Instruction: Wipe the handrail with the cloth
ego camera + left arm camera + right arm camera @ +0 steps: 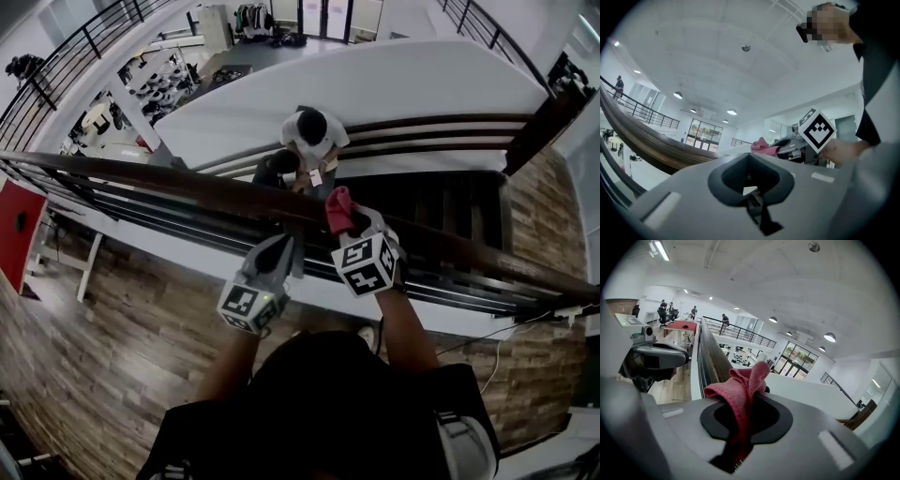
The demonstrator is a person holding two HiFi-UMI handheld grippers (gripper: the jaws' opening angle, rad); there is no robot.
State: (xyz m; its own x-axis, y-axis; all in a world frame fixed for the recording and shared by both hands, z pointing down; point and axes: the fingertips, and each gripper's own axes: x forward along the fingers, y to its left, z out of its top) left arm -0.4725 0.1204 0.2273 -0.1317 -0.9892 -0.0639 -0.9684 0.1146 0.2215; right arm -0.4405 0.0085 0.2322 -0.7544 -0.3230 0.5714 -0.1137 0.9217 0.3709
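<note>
A dark wooden handrail [187,187] runs across the head view from left to right, above black metal bars. My right gripper [354,223] is shut on a red cloth [338,208], which it holds right at the rail's top. In the right gripper view the cloth [745,385] bunches out of the closed jaws of the right gripper [745,420], with the handrail [710,357] stretching away behind it. My left gripper [281,247] hangs just left of the right one, beside the rail, its jaws together and empty. In the left gripper view the handrail [642,140] and the cloth [764,146] show beyond the left gripper [750,183].
Beyond the rail is a drop to a staircase [441,202], where two people [314,141] stand. I stand on a wooden plank floor [122,319]. A red table [19,230] is at the left. A white cable [497,337] lies on the floor at the right.
</note>
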